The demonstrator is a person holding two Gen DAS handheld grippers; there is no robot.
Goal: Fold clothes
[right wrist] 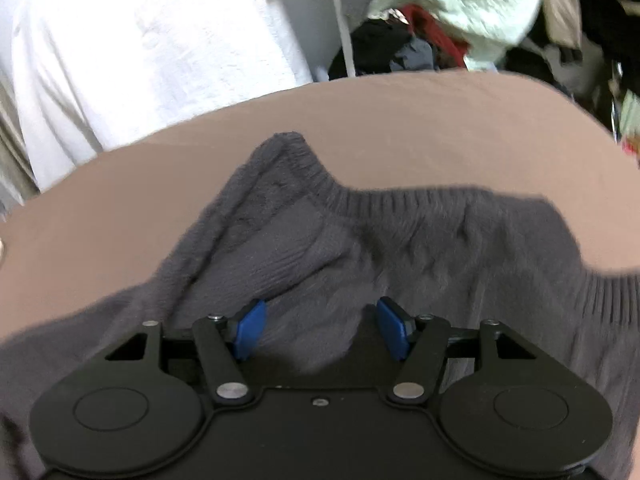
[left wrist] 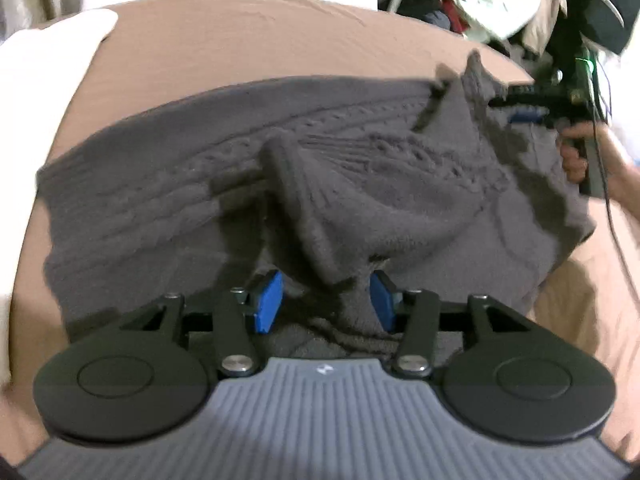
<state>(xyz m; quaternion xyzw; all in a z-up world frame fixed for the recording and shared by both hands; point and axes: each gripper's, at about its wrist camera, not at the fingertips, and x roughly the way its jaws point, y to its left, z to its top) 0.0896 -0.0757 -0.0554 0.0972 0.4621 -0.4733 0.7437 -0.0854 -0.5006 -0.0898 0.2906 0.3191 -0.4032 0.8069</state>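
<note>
**Soft grey knit, half folded, both pairs of fingers apart**

The grey sweater [left wrist: 168,200] is a thick cable-knit garment that lies spread on a brown bed cover [left wrist: 224,40]. I judge it soft and limp, rather heavy for clothing, not slippery and not fragile; it will sag and stretch if it is lifted by one point only. A raised fold of it [left wrist: 320,216] stands just ahead of the left gripper [left wrist: 326,300], whose blue fingers [left wrist: 268,304] are about half apart; the knit lies between them, but the pads do not press on it. The right gripper [right wrist: 322,330] is also opened wide, with loose knit bunched between its fingers [right wrist: 250,330] and nothing clamped, as far as the blurred view allows me to say. Beyond these fingers runs the ribbed hem [right wrist: 400,200]. The best places to take hold seem to be this ribbed edge or a corner, with both grippers well apart so the cloth stays flat.

Only a small pale mark [left wrist: 322,370] is on the left gripper's body, too small to read. No label shows on the sweater. Behind the bed lies a pile of clothes [right wrist: 440,12].
</note>
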